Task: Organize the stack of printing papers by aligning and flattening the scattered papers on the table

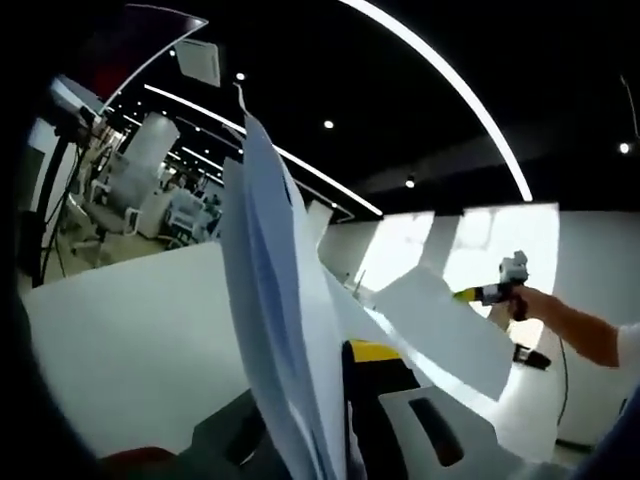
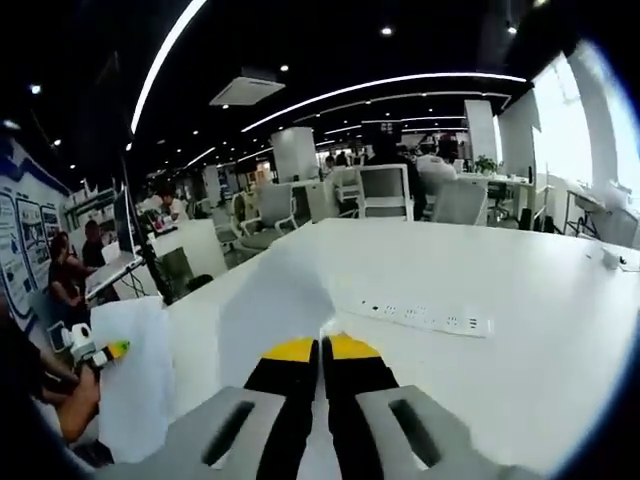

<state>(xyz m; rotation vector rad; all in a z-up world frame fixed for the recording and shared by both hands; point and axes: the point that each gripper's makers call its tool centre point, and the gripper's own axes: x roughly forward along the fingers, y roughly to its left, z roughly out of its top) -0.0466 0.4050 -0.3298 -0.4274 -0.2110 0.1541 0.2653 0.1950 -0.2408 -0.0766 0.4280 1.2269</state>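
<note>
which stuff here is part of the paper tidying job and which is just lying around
Job: papers clamped upright in the left gripper; sheet pinched by the right gripper; white table.

Lying about: power strip; office chairs.
</note>
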